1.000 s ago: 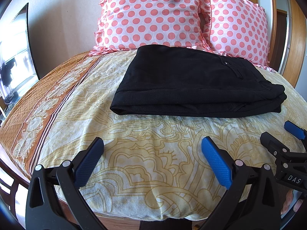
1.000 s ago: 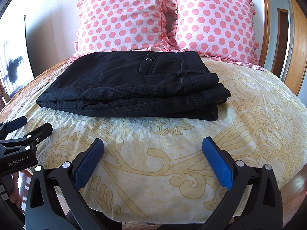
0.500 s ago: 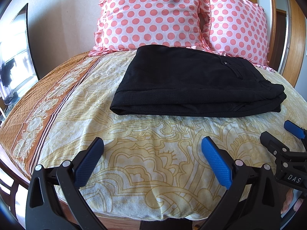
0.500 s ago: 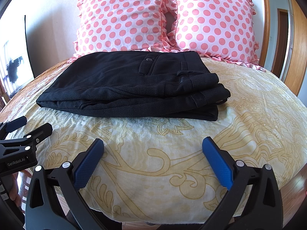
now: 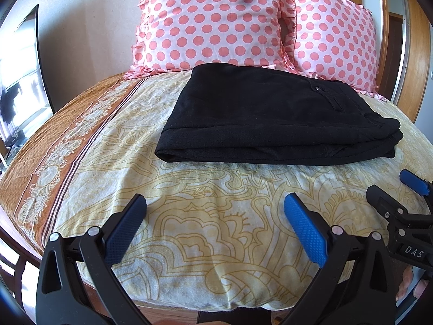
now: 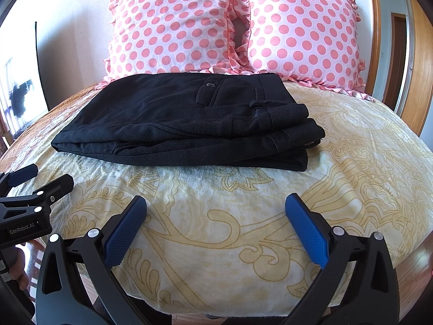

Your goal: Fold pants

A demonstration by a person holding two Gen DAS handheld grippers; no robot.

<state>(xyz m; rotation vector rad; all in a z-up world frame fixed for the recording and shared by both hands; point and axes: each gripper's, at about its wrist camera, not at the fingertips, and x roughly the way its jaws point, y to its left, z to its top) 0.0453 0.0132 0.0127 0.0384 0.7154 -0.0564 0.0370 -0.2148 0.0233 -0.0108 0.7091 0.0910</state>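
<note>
Yellow-patterned bedspread (image 5: pixel 205 216) over the whole bed, with a brown ornamented band (image 5: pixel 67 151) along its left side. Two pink polka-dot pillows (image 6: pixel 173 24) (image 6: pixel 303 29) upright against the wall at the head edge, side by side and touching.

Black pants (image 6: pixel 184 119) folded into a flat, layered rectangle toward the head of the bed, the far edge right up against the pillows' ruffles. Waistband end toward the right edge, a buttoned back pocket (image 6: pixel 211 92) on top; smooth folded end toward the left. In the left wrist view, same bundle (image 5: pixel 270 116) across the middle, clear of both tools.

Left gripper (image 5: pixel 215 227) low over the foot edge of the bed, blue pads spread wide, nothing but bedspread between them; seen again at the left rim of the right wrist view (image 6: pixel 40 178). Right gripper (image 6: pixel 216 227) likewise at the foot edge, spread wide and empty, well short of the pants; its tips at the right rim of the left wrist view (image 5: pixel 397 189). Bit of a hand (image 5: pixel 411 287) under the right tool's body, at the picture's edge.
</note>
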